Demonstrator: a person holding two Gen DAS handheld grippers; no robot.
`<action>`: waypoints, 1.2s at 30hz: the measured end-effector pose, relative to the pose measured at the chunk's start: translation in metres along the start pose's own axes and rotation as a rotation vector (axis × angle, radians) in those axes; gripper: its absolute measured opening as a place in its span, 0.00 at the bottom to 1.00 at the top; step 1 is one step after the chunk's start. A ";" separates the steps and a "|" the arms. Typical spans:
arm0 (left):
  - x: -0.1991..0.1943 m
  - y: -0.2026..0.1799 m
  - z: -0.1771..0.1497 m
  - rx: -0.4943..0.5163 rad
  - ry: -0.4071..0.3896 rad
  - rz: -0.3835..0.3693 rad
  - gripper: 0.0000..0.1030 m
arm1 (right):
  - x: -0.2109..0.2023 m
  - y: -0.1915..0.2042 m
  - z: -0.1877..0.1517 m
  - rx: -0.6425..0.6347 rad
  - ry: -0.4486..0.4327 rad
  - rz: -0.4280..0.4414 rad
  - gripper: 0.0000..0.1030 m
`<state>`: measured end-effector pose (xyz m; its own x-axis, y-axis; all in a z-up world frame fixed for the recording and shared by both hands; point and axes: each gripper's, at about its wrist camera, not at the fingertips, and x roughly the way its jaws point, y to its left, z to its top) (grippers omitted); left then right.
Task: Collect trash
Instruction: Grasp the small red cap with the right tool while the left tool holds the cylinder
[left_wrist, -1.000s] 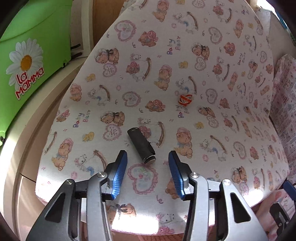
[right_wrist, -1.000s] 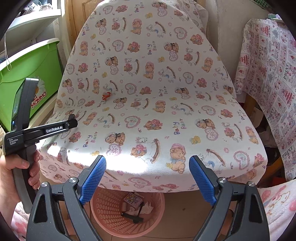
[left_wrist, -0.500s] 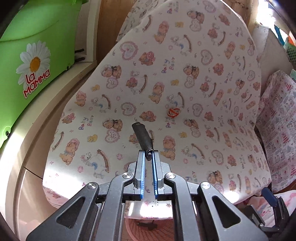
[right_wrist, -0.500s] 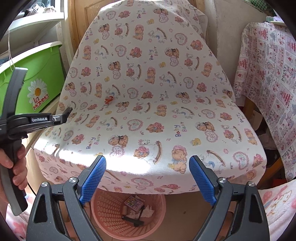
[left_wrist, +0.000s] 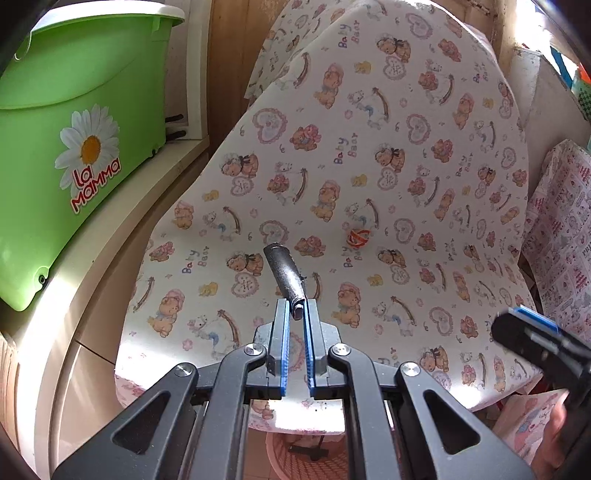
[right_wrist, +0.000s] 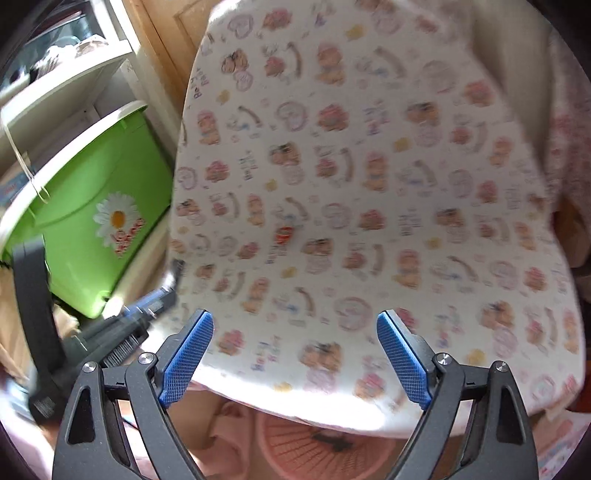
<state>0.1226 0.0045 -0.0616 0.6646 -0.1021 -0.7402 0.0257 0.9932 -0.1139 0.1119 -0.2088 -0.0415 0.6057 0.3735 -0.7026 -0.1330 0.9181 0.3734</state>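
My left gripper clenched on near end of dark tube, held above bear-print chair seat. My right gripper spread wide, grasping nothing. Red-white scrap lies on seat. Pink basket below seat edge.

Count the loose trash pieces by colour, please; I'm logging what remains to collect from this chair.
Black: 1, the dark tube, pinched at one end in the left tool.
Red-orange: 1, the small wrapper lying on the chair cover.
Total: 2.
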 end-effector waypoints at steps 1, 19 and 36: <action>0.002 0.002 0.000 -0.006 0.025 0.007 0.07 | 0.007 0.000 0.012 0.031 0.032 0.022 0.85; 0.004 0.031 0.008 -0.099 0.073 0.065 0.07 | 0.182 -0.009 0.102 0.245 0.420 0.000 0.42; 0.006 0.020 0.005 -0.061 0.071 0.058 0.07 | 0.121 -0.006 0.079 0.099 0.307 0.084 0.04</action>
<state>0.1313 0.0237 -0.0648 0.6092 -0.0501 -0.7914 -0.0581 0.9925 -0.1076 0.2483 -0.1795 -0.0808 0.3292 0.4835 -0.8111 -0.0860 0.8707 0.4842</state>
